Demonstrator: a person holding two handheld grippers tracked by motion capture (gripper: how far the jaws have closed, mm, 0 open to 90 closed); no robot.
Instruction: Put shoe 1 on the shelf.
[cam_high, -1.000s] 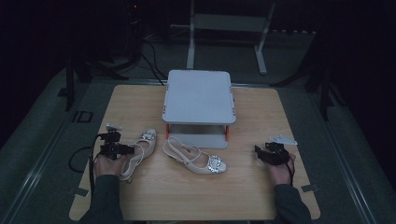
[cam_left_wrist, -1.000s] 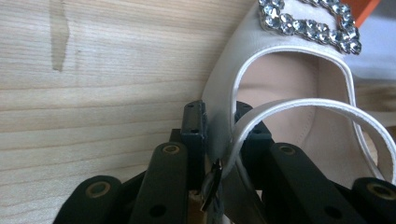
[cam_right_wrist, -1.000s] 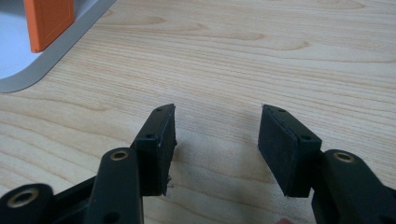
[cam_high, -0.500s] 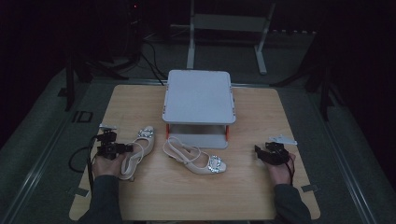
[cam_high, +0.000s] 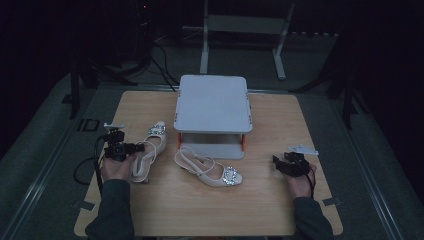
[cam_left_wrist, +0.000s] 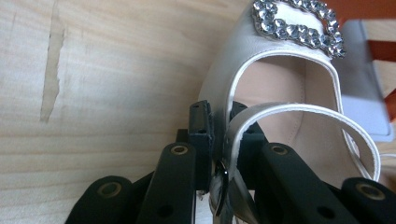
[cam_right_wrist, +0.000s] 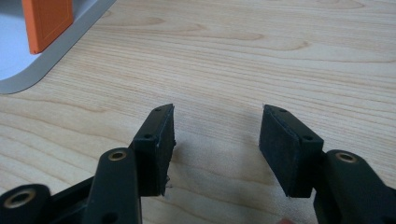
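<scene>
Two shoes: left gripper (cam_left_wrist: 224, 140) pinches left shoe (cam_high: 148, 152) strap; stand (cam_high: 212, 102) behind.

The table (cam_high: 280, 120) was pale wood with wavy grain. Both shoes, one at nine o'clock (cam_high: 149, 152) and one at six o'clock (cam_high: 207, 167), were cream with glittering silver buckles. The stand (cam_high: 212, 102) was light grey with orange posts. Both grippers (cam_left_wrist: 223, 140) (cam_right_wrist: 215, 140) were black.
</scene>
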